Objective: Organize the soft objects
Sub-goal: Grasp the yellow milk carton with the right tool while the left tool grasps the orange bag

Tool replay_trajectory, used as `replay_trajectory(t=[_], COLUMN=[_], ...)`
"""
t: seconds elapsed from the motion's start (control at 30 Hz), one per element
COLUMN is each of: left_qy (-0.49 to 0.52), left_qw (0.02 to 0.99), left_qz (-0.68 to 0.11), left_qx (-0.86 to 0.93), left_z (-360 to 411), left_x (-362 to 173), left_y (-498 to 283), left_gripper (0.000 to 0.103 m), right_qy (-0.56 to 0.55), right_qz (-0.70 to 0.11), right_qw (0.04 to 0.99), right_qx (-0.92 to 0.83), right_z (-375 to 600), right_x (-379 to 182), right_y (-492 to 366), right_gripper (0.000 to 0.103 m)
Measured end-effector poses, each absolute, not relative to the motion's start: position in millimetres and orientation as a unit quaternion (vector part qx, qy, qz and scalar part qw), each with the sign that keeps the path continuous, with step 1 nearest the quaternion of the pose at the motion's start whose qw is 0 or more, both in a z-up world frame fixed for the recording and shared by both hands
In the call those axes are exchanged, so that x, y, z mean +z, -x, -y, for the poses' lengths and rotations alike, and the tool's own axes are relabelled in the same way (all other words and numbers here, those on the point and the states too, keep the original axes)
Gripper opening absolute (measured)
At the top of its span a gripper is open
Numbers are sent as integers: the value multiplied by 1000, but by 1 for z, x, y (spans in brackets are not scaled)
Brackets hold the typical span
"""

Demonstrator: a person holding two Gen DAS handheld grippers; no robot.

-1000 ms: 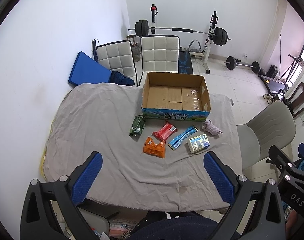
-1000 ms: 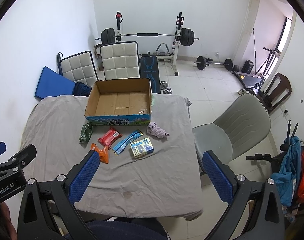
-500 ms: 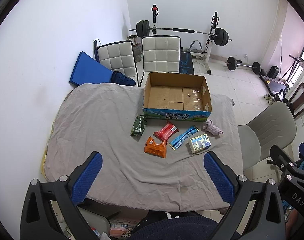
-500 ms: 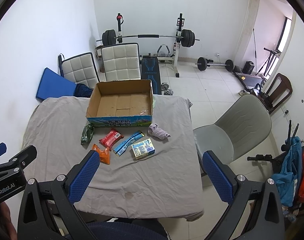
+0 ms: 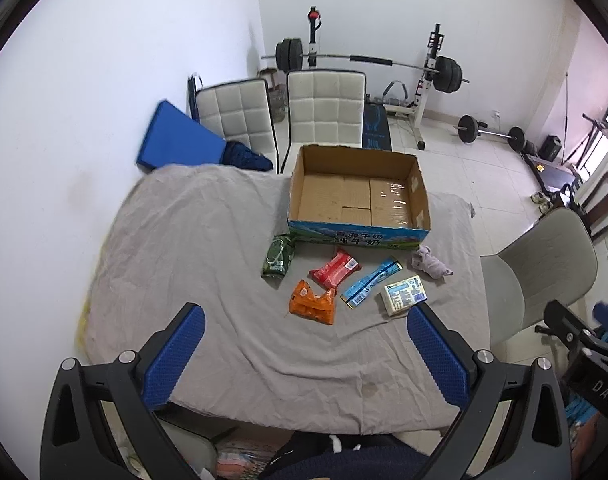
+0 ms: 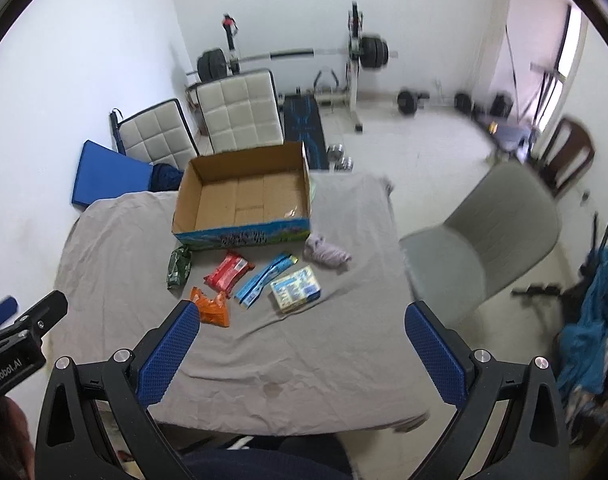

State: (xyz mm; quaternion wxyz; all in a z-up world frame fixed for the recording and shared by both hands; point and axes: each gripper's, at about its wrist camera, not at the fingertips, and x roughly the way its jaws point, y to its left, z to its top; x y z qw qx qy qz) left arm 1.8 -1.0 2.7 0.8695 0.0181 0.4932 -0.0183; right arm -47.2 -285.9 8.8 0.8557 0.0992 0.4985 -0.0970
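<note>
Soft packets, among them an orange crinkled pouch [image 5: 312,303] and a lilac cloth bundle [image 5: 430,267], lie mid-frame on the grey-clothed worktop [image 5: 191,248] below the open cardboard box [image 5: 360,200]. Left tool [image 5: 304,356] and right tool [image 6: 299,354] hang released, grasping nothing.

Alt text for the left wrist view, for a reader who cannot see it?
An open left claw hangs over a table draped in grey cloth. Ahead sits an empty cardboard box, with six small soft items spread before it, from a green packet to a lilac sock.
</note>
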Motion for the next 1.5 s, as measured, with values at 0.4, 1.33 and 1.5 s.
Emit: replay_trajectory(t=[0.4, 1.33, 1.5], left_qy=[41, 122, -103], left_qw=[761, 624, 651], left_qz=[-646, -771, -752], left_qx=[39, 39, 12], left_z=[-32, -30, 11], left_x=[-167, -388, -378], left_y=[-116, -206, -205], left_gripper=[103, 45, 45], right_qy=[-227, -327, -159], right_qz=[-633, -744, -801], right_qw=[731, 567, 574], right_qx=[-114, -133, -67], right_z=[339, 312, 277], right_x=[-206, -437, -433], right_y=[-72, -157, -160], right_gripper=[103, 67, 66])
